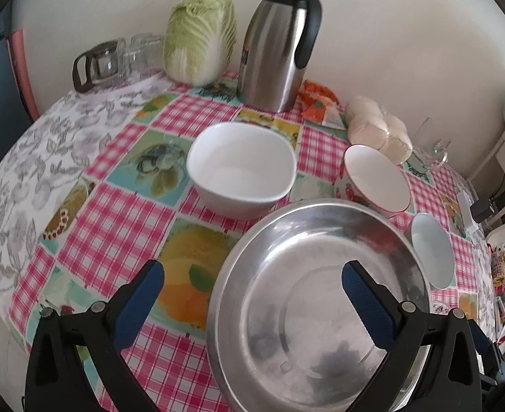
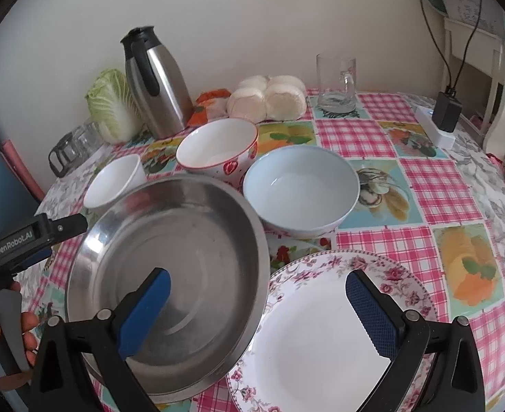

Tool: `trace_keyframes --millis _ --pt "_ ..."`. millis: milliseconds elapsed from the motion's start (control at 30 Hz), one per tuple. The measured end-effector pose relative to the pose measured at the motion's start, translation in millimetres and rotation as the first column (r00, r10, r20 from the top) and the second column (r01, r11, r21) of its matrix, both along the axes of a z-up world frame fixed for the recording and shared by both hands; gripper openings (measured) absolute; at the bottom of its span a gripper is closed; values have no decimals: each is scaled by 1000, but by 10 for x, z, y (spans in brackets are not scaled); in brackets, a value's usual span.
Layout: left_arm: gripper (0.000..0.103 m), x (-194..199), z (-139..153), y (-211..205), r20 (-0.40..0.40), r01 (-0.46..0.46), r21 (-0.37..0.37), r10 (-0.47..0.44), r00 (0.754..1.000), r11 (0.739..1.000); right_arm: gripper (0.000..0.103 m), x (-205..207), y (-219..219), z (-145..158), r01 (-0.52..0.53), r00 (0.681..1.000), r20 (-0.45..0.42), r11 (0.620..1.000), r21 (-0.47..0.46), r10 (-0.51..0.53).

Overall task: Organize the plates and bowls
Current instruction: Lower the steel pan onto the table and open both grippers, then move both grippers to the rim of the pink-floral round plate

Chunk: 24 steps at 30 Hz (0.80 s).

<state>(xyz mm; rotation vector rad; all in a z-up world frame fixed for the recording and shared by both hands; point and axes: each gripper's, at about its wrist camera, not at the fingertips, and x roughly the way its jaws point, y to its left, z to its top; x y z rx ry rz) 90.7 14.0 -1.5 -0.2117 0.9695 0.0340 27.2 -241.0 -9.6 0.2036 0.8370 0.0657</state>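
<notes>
Your pink-checked fruit-print tablecloth (image 2: 355, 134) meets a cream wall (image 2: 252, 17); left gripper (image 1: 252, 281), marked "GenRobot.AI", and right gripper (image 2: 257, 292) gape, clamping nothing

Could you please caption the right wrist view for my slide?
Open right gripper above a steel pan overlapping a floral plate, three bowls behind.

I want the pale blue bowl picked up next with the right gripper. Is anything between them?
Nothing visible blocks it. The open right gripper hovers over the floral plate; the pale blue bowl sits just beyond, steel pan off to its left.
</notes>
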Motion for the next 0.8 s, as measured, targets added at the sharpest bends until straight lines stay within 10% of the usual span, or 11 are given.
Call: trace_keyframes --millis 800 --pt "103 -515 639 -889 285 232 -56 -207 936 971 103 -406 -1321 232 298 949 76 947 118 -307"
